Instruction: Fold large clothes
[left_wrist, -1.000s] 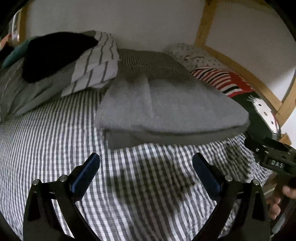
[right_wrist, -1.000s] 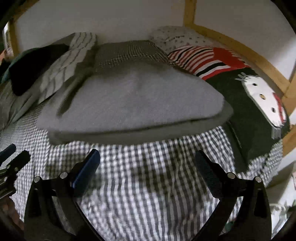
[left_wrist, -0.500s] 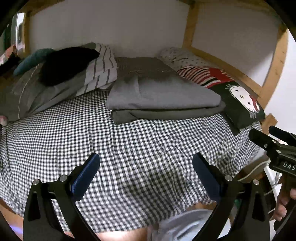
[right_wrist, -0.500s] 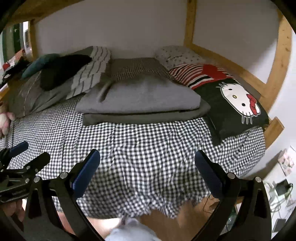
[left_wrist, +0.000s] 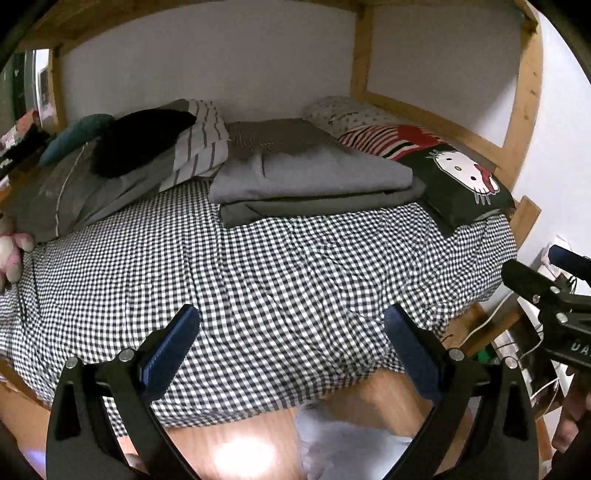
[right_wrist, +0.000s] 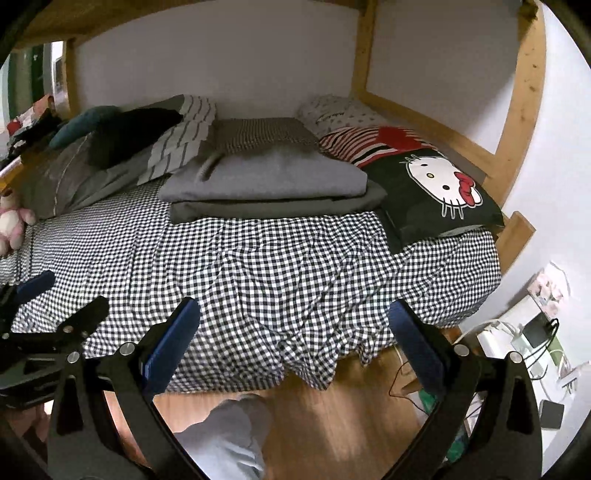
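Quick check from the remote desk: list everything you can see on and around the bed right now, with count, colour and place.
folded clothes: two stacked, light grey on dark grey, far middle of the bed
checked sheet: one, black and white, covers the bed
cat-face cushion: one, black with white face, right of the stack
striped pillow: one, white and grey, left of the stack
plush toy: one, pink and white, left edge
bed frame: one, wooden, around the bed
left tool: open, empty
right tool: open, empty
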